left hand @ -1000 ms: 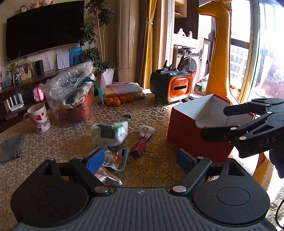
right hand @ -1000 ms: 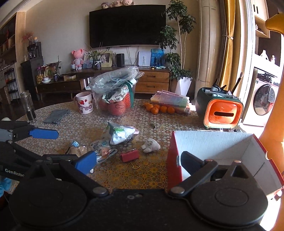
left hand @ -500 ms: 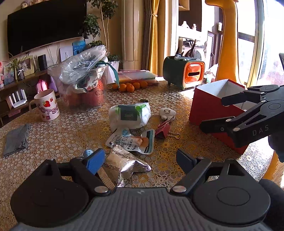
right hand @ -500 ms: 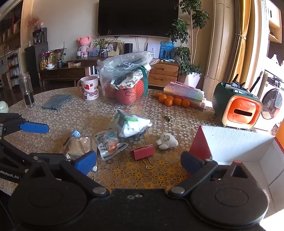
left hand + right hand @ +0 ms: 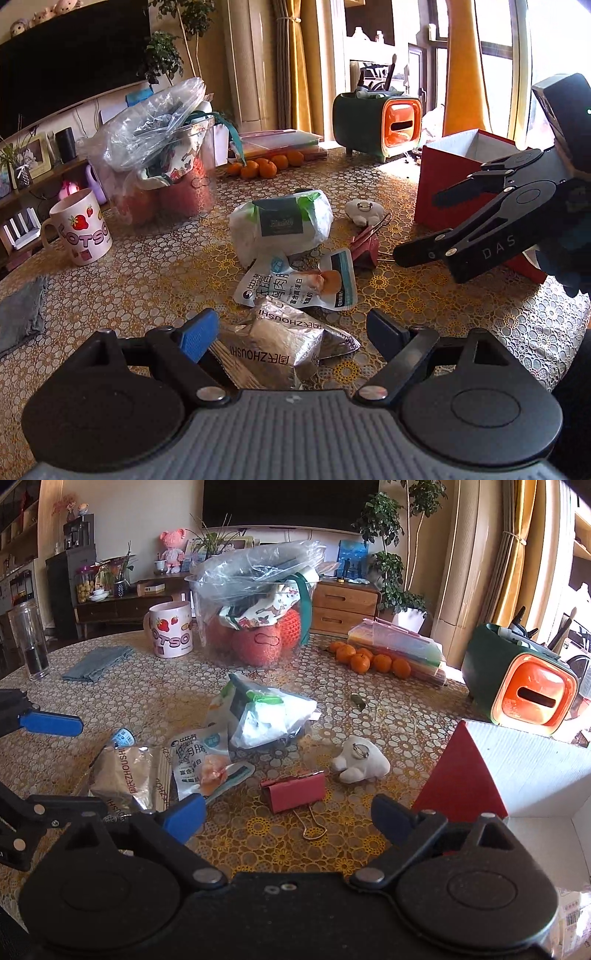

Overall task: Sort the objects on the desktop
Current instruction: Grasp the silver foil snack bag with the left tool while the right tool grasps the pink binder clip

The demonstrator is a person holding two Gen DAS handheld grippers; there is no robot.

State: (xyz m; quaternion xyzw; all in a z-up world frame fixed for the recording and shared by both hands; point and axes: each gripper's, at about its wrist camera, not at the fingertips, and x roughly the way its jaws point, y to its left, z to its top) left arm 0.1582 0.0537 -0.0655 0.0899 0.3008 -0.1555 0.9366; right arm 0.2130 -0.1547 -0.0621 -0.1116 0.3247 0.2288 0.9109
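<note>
The left tool (image 5: 291, 332) is spread wide and holds nothing. A silver pack (image 5: 273, 347) lies on the surface (image 5: 147, 266) right between its fingers. Just past that lies a white snack pack (image 5: 295, 284), partly on the silver one. Behind it sits a white bag (image 5: 280, 225) with a green clip.

The right tool (image 5: 288, 816) is spread wide too and holds nothing. A red clip (image 5: 293, 790) lies on the surface just in front of it, with its wire handle pointing back at the tool. A small white toy (image 5: 360, 760) sits just past the clip. The red box (image 5: 517, 771) stands open at the right, close to the tool.

Farther back stand a mug (image 5: 171, 629) with strawberries and a clear tub (image 5: 255, 605) full of stuff. A gray cloth (image 5: 98, 662) and a glass (image 5: 29, 642) are off to the left. Some oranges (image 5: 369, 661) lie by a stack of folders (image 5: 399, 646). A green and orange holder (image 5: 521, 679) stands at the far right.
</note>
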